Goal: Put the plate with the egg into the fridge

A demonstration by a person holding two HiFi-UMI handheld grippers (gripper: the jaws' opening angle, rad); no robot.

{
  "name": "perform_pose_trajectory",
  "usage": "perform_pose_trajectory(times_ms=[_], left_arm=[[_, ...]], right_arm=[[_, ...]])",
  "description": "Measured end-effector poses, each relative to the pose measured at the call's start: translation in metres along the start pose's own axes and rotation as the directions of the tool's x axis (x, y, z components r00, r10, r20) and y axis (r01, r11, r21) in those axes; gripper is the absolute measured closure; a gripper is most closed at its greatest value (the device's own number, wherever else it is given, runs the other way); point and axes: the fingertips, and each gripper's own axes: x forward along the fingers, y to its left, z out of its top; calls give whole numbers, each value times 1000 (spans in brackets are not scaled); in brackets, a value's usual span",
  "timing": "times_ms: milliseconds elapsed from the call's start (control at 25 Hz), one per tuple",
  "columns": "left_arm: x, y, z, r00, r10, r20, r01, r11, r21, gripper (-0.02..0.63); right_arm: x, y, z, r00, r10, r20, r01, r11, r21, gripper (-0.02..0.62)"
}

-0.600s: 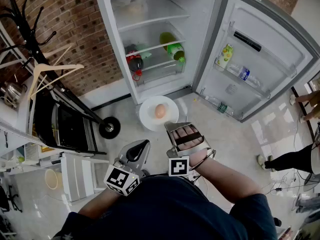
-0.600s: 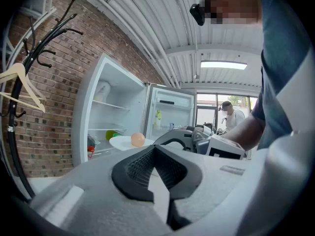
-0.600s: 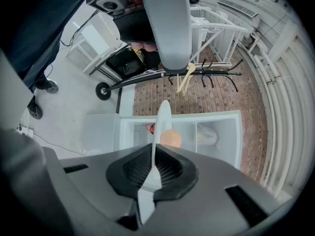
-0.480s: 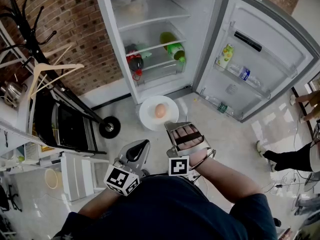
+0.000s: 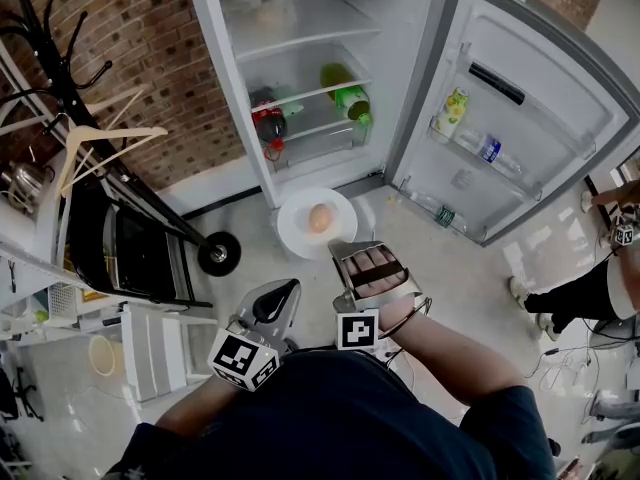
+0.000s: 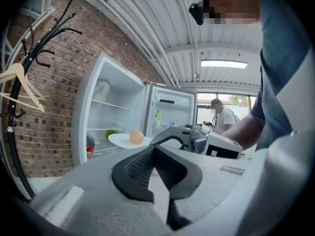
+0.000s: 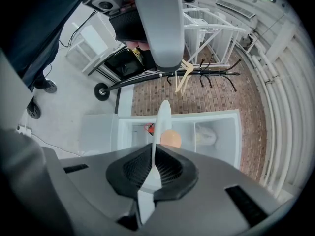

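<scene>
A white plate (image 5: 297,236) carries a tan egg (image 5: 320,218) and hangs level above the floor, just in front of the open fridge (image 5: 300,68). My right gripper (image 5: 346,249) is shut on the plate's near rim. In the right gripper view the plate (image 7: 163,116) stands edge-on between the pads, with the egg (image 7: 171,138) beyond them. My left gripper (image 5: 283,290) sits close to my body at the lower left, shut and holding nothing. Its own view shows the left gripper (image 6: 155,165) shut, with the plate (image 6: 119,140) and egg (image 6: 136,136) ahead.
The fridge door (image 5: 520,108) is swung open to the right, with bottles in its racks. Bottles and a green item (image 5: 345,93) lie on the lower fridge shelves. A coat rack with hangers (image 5: 90,143) and a black cart (image 5: 130,253) stand at the left. A person (image 5: 590,303) is at the right edge.
The plate with the egg has edged slightly toward the fridge in my right gripper. The person at the right edge has shifted. My left gripper has not moved.
</scene>
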Motion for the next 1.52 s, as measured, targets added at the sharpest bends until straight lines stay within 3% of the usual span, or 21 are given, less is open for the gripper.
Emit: perform_pose_trajectory(times_ms=[600,920,1520], left_arm=[[19,-7,-3,998,67,2,-67,998,-12,614],[32,28,-1,996,85,10,-85,996,-8,614],[88,130,30,998,-53,32,52,999,13,614]], right_arm=[[15,2,-20,999,6,54,-7,1000,2,577],[49,-2,-23,998,7,56,-7,1000,9,577],[157,-41,-26,999,13,-41,-13,1000,-2,577]])
